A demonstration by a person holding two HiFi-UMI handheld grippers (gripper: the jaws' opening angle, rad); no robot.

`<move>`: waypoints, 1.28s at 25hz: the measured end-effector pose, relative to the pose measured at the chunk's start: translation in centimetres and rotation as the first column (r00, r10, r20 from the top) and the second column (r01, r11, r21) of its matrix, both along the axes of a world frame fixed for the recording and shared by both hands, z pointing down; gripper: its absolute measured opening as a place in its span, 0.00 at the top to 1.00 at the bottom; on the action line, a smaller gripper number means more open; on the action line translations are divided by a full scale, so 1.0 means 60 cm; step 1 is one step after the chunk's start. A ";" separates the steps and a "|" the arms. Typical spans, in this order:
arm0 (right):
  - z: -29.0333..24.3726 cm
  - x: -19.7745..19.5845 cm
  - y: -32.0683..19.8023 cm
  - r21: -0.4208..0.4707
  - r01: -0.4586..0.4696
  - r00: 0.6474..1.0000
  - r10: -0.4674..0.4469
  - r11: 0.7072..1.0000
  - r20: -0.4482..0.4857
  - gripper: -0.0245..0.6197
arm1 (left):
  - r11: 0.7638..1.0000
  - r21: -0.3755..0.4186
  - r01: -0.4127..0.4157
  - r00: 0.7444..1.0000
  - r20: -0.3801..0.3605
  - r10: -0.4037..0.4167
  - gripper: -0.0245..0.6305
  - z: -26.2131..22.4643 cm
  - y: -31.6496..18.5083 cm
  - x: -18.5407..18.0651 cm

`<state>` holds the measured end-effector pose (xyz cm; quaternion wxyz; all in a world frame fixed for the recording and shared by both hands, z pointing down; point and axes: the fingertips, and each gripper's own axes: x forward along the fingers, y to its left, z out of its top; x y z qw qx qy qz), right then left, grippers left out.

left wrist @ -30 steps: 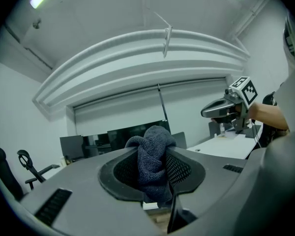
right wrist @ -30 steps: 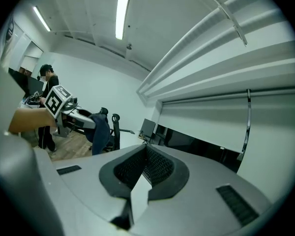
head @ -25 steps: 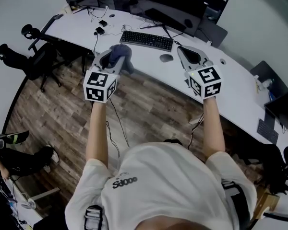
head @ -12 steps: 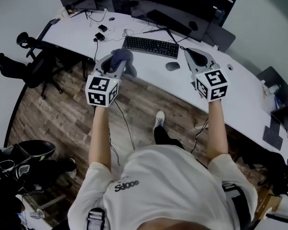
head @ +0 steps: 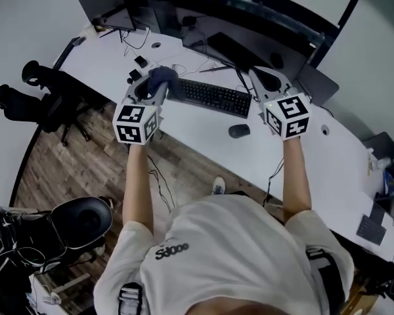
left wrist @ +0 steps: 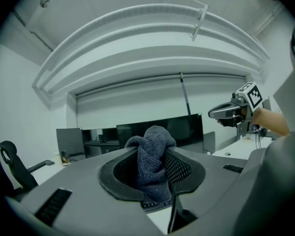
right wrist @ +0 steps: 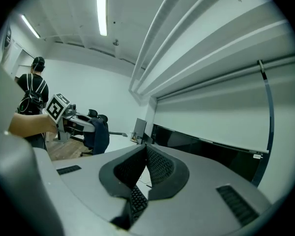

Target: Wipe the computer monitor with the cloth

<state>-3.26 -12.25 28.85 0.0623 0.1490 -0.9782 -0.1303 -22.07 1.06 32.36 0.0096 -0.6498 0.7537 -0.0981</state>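
Dark grey fluffy cloth is stuck in our left hand-held gripper. The jaws of that one squeeze the cloth from both sides. The cloth is bunched up and pokes out past the tips.

We think the job has not really started. The wide black computer monitor stands at the back of the long white table. The cloth is not on it. In the head view we hold the cloth up over the table, close to the left end of the black keyboard. The keyboard lies between the cloth and the screen. In the left gripper view the screen shows behind the cloth, and there is a gap between them.

So one part looks done: we have the cloth. What is left is to bring it up to the screen, press it on, and rub it across the glass.

Our right hand-held gripper has its jaws pressed together at the tips. It holds nothing. We hold it up over the right side of the keyboard, and it points at the screen too. It touches nothing. A small dark mouse lies on the table near it.
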 end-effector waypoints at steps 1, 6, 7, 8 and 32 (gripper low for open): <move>0.000 -0.014 -0.022 0.001 0.007 1.000 -0.007 1.000 -0.002 0.96 | 1.000 -0.001 0.006 1.000 0.001 -0.006 0.78 0.000 -0.024 -0.014; 0.002 -0.068 -0.110 -0.011 0.026 1.000 -0.026 1.000 -0.002 0.96 | 0.999 -0.010 0.032 0.999 -0.001 -0.032 0.78 -0.003 -0.121 -0.070; 0.002 -0.078 -0.123 -0.015 0.030 1.000 -0.030 0.999 0.000 0.96 | 0.999 -0.013 0.033 0.999 -0.003 -0.033 0.78 -0.004 -0.138 -0.082; 0.003 -0.089 -0.134 -0.019 0.034 0.999 -0.034 0.999 0.000 0.96 | 0.999 -0.017 0.033 0.999 -0.004 -0.033 0.78 -0.005 -0.154 -0.095; -0.013 -0.256 -0.311 -0.072 -0.374 0.926 0.376 0.925 0.022 0.96 | 0.967 0.172 -0.188 0.981 0.079 0.177 0.78 -0.198 -0.543 -0.491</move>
